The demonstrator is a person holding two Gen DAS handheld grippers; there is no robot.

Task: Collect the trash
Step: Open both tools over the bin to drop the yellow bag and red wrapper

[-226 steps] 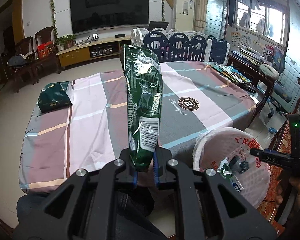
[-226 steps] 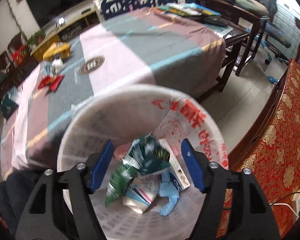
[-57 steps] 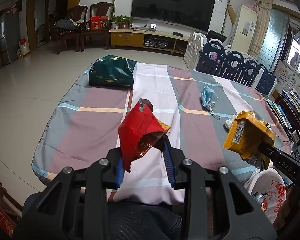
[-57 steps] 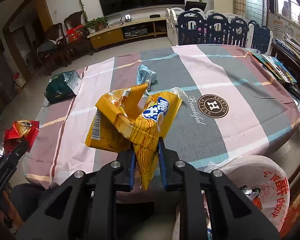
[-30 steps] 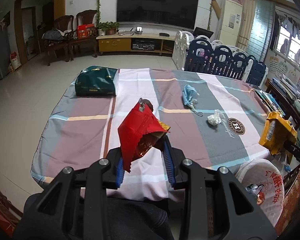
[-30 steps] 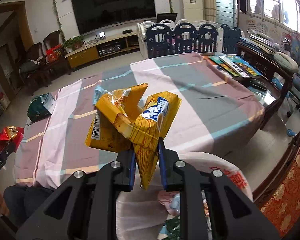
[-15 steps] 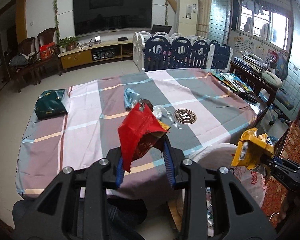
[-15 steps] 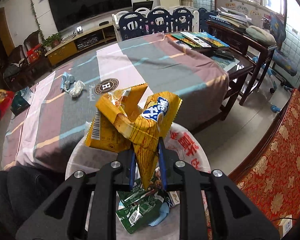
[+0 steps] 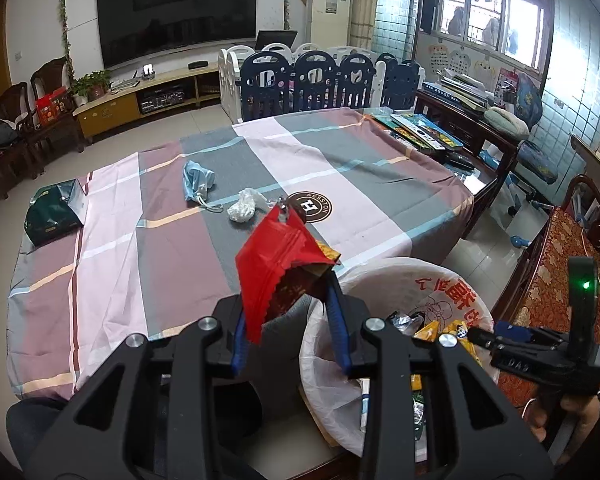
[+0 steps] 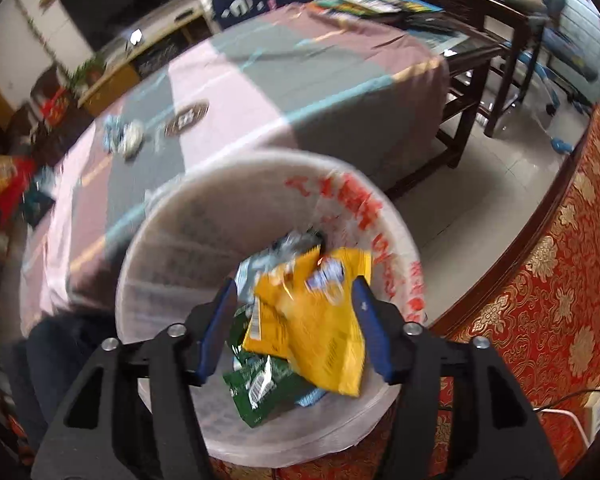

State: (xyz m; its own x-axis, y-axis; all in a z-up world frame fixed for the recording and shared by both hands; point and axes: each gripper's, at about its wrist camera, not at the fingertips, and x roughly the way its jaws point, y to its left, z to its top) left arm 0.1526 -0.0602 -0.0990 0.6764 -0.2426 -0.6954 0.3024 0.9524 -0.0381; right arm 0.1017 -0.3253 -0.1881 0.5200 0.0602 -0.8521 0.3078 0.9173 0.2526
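Note:
My left gripper (image 9: 288,312) is shut on a red snack bag (image 9: 276,256), held above the near table edge just left of the bin. The white-lined bin (image 10: 380,216) with red print stands beside the table and holds several wrappers. My right gripper (image 10: 292,300) hangs over the bin with its jaws opening. A yellow snack bag (image 10: 312,320) lies loose between its blue pads, free of them, on a green wrapper (image 10: 260,384). In the left wrist view the right gripper (image 9: 476,336) points into the bin (image 9: 440,276).
A blue face mask (image 9: 198,180) and a crumpled white tissue (image 9: 242,210) lie on the striped tablecloth (image 9: 140,248). A dark green bag (image 9: 54,210) sits at its far left. Books (image 9: 420,130) cover the far right corner. A red patterned sofa (image 10: 540,280) stands right of the bin.
The right gripper sank over the bin and its jaws parted, letting go of the yellow bag, which now lies in the bin. The left gripper swung towards the bin, still holding the red bag.

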